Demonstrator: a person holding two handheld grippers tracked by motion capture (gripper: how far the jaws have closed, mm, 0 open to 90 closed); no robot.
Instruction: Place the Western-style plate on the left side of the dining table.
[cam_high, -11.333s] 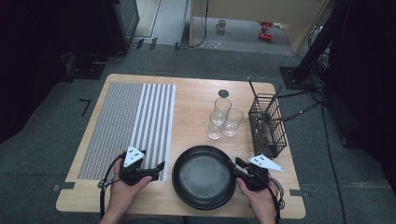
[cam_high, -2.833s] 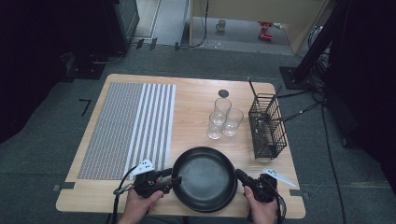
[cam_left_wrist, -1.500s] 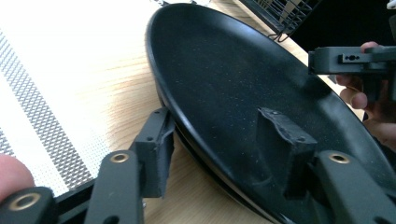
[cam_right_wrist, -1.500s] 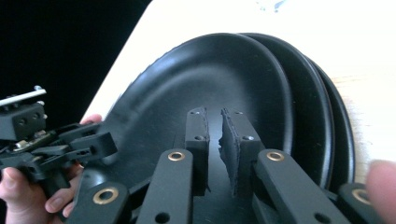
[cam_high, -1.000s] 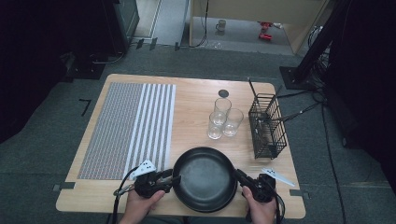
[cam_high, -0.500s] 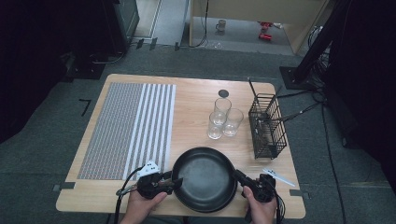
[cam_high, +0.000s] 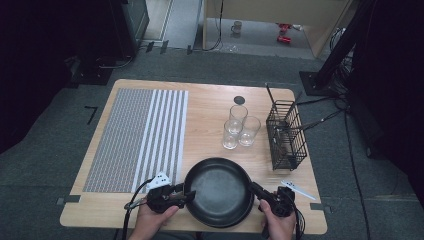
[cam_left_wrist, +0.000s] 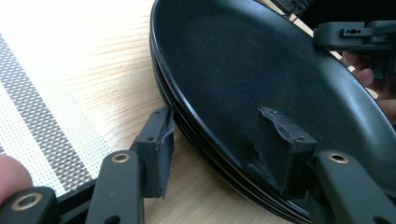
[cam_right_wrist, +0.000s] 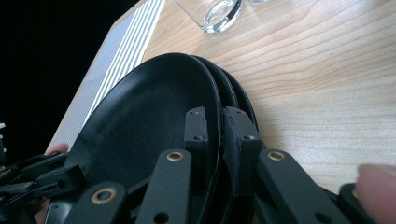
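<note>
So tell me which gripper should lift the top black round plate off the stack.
Right gripper: its jaws pinch the top black plate's rim alone. The left gripper straddles the stack's edge, open.

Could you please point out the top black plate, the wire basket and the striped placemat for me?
top black plate (cam_high: 217, 187), high view, on the flat middle of its dark inner face.
wire basket (cam_high: 286, 135), high view, on its black wire side wall.
striped placemat (cam_high: 135, 137), high view, on the woven middle of the mat.

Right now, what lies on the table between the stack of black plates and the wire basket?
Nothing: in the high view, bare wood of the table separates the black plates from the wire basket.
</note>
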